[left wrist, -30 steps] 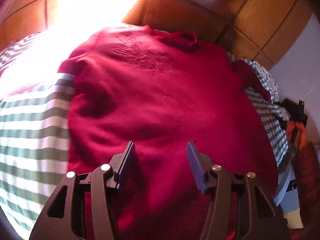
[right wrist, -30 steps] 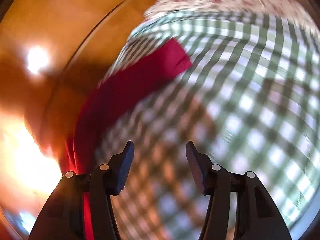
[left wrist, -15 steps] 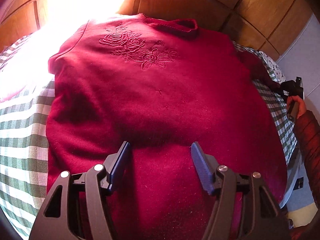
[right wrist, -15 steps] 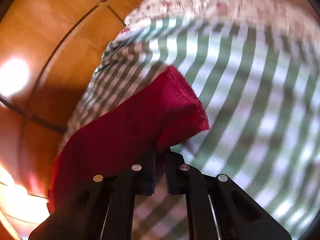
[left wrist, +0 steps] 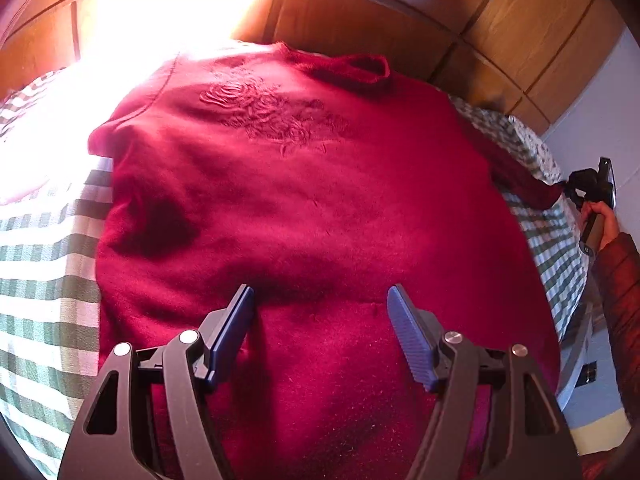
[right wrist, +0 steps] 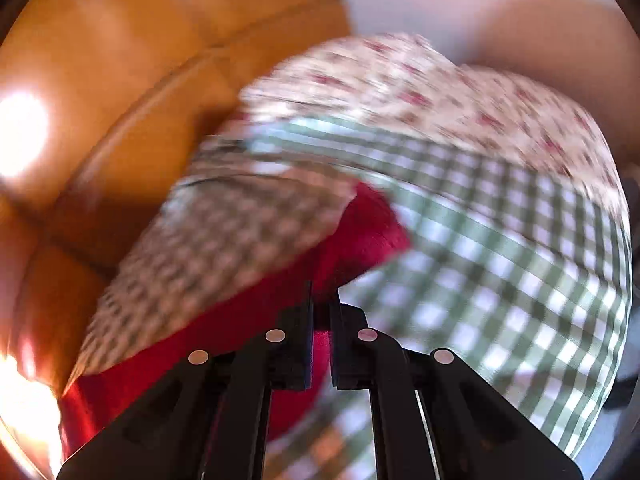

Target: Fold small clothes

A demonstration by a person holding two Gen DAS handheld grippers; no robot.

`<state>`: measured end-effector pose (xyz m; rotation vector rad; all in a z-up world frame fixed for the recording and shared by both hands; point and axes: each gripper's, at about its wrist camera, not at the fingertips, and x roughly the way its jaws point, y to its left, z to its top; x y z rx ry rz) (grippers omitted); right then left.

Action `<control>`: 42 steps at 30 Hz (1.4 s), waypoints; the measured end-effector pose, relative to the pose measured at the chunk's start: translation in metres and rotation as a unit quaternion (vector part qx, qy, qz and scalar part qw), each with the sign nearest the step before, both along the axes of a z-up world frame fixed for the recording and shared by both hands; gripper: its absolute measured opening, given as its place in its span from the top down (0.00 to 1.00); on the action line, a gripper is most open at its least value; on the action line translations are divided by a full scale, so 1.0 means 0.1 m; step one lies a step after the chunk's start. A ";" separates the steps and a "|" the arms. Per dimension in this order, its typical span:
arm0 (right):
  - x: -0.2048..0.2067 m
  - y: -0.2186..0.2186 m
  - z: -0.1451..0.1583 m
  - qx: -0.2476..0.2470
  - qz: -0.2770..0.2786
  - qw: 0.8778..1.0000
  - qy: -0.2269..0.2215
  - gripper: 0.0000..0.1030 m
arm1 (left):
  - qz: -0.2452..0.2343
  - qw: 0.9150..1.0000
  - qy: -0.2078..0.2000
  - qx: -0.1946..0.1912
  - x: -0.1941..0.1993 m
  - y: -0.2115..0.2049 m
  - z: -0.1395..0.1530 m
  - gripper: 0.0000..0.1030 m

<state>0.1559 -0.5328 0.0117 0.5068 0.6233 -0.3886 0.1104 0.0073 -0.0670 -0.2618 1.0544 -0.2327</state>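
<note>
The jaws of the left gripper [left wrist: 320,300] stand apart and have just been opening further, with nothing between them, poised over the lower body of the red sweater [left wrist: 312,208]. The right gripper [right wrist: 322,300] has its jaws clamped together on the sweater's sleeve cuff [right wrist: 360,236], lifted off the green checked bedcover [right wrist: 500,264]. No containers show. The sweater lies flat, front up, on the bed, collar toward the wooden headboard [left wrist: 400,8], with embroidered roses [left wrist: 272,116] on the chest. A floral sheet [right wrist: 440,92] lies beyond.
</note>
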 end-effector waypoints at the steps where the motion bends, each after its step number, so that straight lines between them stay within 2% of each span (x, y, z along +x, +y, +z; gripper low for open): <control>1: 0.02 0.11 0.07 -0.004 0.017 1.000 -0.006 0.95 | 0.003 1.000 -0.002 -0.006 0.00 0.03 0.01 0.34; 5: 0.21 1.03 0.39 -0.016 0.136 0.990 -0.038 0.95 | 0.019 1.000 -0.011 -0.021 -0.01 0.15 0.07 0.32; 7: 0.28 1.49 0.49 -0.022 0.190 0.980 -0.048 0.95 | 0.027 0.999 -0.015 -0.027 -0.01 0.21 0.10 0.32; 10: 0.34 2.30 0.60 -0.022 0.281 0.958 -0.058 0.95 | 0.040 0.998 -0.021 -0.041 0.00 0.32 0.13 0.32; 13: 0.34 3.07 0.61 -0.025 0.364 0.929 -0.058 0.95 | 0.054 0.997 -0.026 -0.054 0.01 0.43 0.15 0.32; 15: 0.31 3.54 0.58 -0.022 0.421 0.905 -0.050 0.95 | 0.062 0.995 -0.029 -0.066 0.03 0.50 0.17 0.32; 16: 0.28 3.80 0.55 -0.020 0.461 0.886 -0.045 0.95 | 0.066 0.995 -0.030 -0.071 0.05 0.53 0.18 0.32; 17: 0.25 3.93 0.54 -0.020 0.481 0.875 -0.041 0.94 | 0.070 0.994 -0.030 -0.076 0.06 0.56 0.18 0.32; 19: 0.19 4.11 0.54 -0.019 0.505 0.862 -0.041 0.70 | 0.078 0.993 -0.029 -0.085 0.09 0.63 0.17 0.32; 20: 0.15 4.12 0.57 -0.014 0.504 0.862 -0.052 0.32 | 0.082 0.992 -0.029 -0.089 0.11 0.65 0.17 0.32; 21: 0.10 4.05 0.60 -0.008 0.492 0.868 -0.069 0.22 | 0.086 0.992 -0.029 -0.092 0.13 0.68 0.16 0.32; 25: 0.00 3.61 0.55 0.018 0.453 0.889 -0.073 0.22 | 0.097 0.990 -0.027 -0.104 0.25 0.76 0.13 0.34; 28: -0.15 3.01 0.31 0.024 0.401 0.914 -0.052 0.22 | 0.102 0.989 -0.023 -0.107 0.41 0.78 0.11 0.39; 33: -0.46 2.10 -0.22 0.051 0.318 0.947 -0.007 0.22 | 0.099 0.990 -0.016 -0.103 0.80 0.72 0.08 0.45; 36: -0.69 1.72 -0.44 0.071 0.286 0.956 0.009 0.22 | 0.101 0.990 -0.006 -0.103 1.08 0.66 0.03 0.45; 40: -0.78 1.65 -0.55 0.087 0.280 0.956 0.014 0.22 | 0.111 0.987 0.009 -0.112 1.42 0.59 -0.06 0.45; 42: -0.73 1.70 -0.59 0.090 0.285 0.954 0.014 0.22 | 0.111 0.987 0.012 -0.114 1.55 0.54 -0.09 0.55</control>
